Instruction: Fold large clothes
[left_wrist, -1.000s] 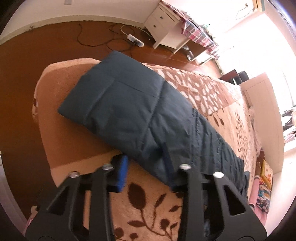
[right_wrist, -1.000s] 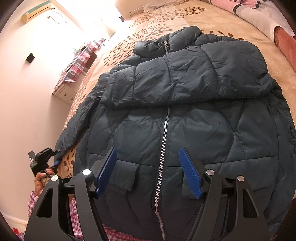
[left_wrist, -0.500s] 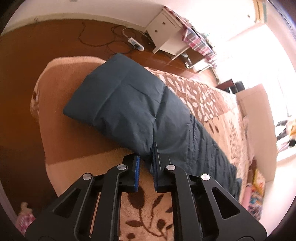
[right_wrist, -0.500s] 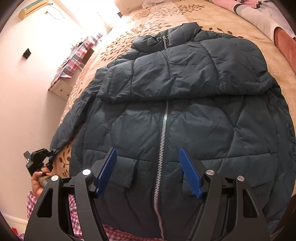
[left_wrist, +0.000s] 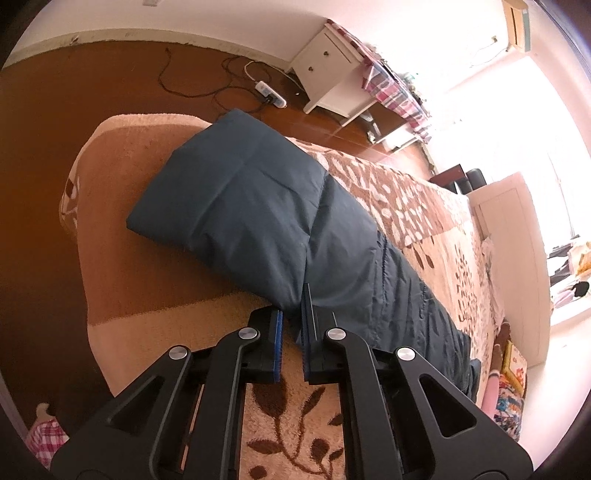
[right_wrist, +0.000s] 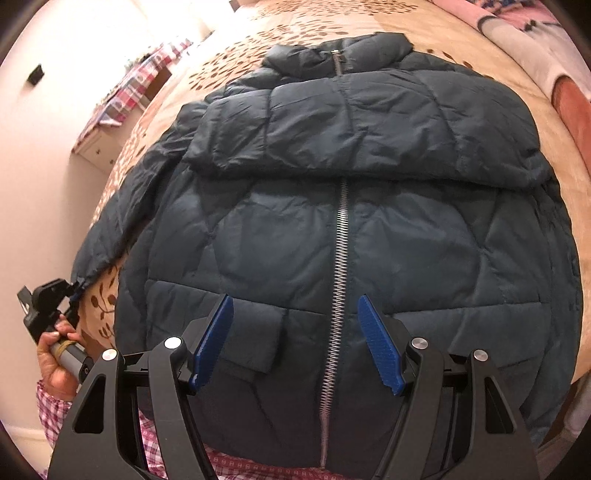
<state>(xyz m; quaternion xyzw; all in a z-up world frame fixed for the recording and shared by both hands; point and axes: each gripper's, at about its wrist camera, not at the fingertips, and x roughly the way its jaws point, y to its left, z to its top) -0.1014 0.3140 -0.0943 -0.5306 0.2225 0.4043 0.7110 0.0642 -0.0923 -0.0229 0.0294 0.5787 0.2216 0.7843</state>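
- Dark teal quilted nylon: the jacket (right_wrist: 343, 229) lies front up and zipped on the bed (left_wrist: 155, 288), spread over a beige blanket with a brown leaf print (left_wrist: 295, 435).
- The sleeve (left_wrist: 258, 214) runs out from the jacket's body toward the bed's corner; its cuff (right_wrist: 82, 282) is at the near edge of the bed.
- The left gripper (left_wrist: 291, 332) is clenched on the sleeve's edge near the cuff. A second ago its blue pads stood wide apart on either side of that fabric; now they pinch it.
- The right gripper (right_wrist: 295, 343) hovers over the jacket's lower front, released, its pads either side of the zipper (right_wrist: 340, 258) with nothing between them. Its spread is unchanged, but the jacket now fills more of its view than a second ago.
- A hand (right_wrist: 55, 354) holds the left gripper's handle at the bed's edge, left of the jacket.
- No brand, label or readable writing shows on the jacket or the bed.
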